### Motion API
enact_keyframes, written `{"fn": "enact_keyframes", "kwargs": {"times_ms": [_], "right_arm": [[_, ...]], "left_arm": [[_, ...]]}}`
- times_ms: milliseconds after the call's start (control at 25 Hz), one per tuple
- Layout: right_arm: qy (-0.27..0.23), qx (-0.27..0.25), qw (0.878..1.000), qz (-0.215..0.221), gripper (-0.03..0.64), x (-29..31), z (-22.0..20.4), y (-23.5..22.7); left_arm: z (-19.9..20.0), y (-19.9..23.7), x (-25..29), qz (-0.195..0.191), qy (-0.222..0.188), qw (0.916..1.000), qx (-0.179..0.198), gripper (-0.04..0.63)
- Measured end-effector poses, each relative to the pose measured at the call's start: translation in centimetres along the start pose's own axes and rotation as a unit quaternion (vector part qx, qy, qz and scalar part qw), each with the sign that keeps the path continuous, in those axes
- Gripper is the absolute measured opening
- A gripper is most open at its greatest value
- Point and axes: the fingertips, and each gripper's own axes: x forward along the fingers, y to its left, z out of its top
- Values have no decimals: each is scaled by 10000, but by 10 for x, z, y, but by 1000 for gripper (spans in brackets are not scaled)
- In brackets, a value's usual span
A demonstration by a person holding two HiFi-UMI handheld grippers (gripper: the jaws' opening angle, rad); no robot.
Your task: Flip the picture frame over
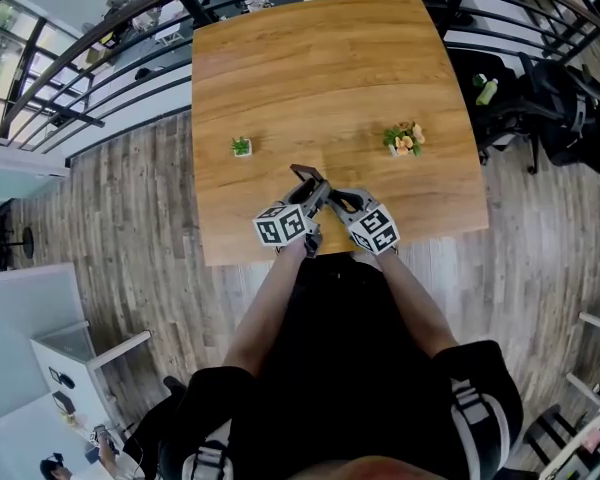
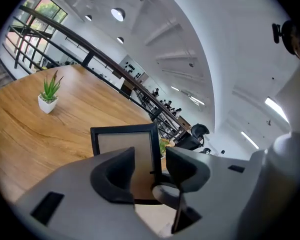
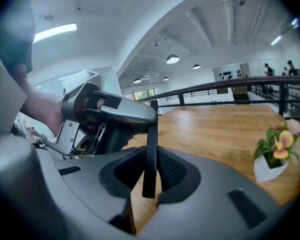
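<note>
low centre of the head view, near the table's (image 1: 320, 78) near edge, the picture frame (image 1: 305, 176) stands upright, pinched edge-on by the right gripper (image 3: 151, 176). the left gripper (image 2: 150, 171) has its jaws apart, not pressing on the frame.

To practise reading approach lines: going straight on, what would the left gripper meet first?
Probably the black-rimmed rectangular picture frame, upright before the left gripper, jaws apart; the right gripper grips it.
</note>
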Motion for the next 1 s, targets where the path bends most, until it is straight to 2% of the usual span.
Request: {"fn": "enact_keyframes", "kwargs": {"times_ms": [120,280,560,760,1000], "right_arm": [[171,-555,9981,-192,77,-2,4,1],[410,-1312,9897,-402,90,5,6,6],[596,-1994,9754,-724,94,18,14,19],[704,-2199,9684,-945,97,26,19,27],[662,-2049,9692,-1192,100,33,24,32]], "left_arm": [[0,2,2,11,31,9999,-108,195],[2,12,4,137,22,9995,-297,201],[10,34,-4,306,-47,9978,-591,199],[15,41,-9,197,16,9956,-921,173],[21,45,-11,-116,161,9939,-1086,155]]}}
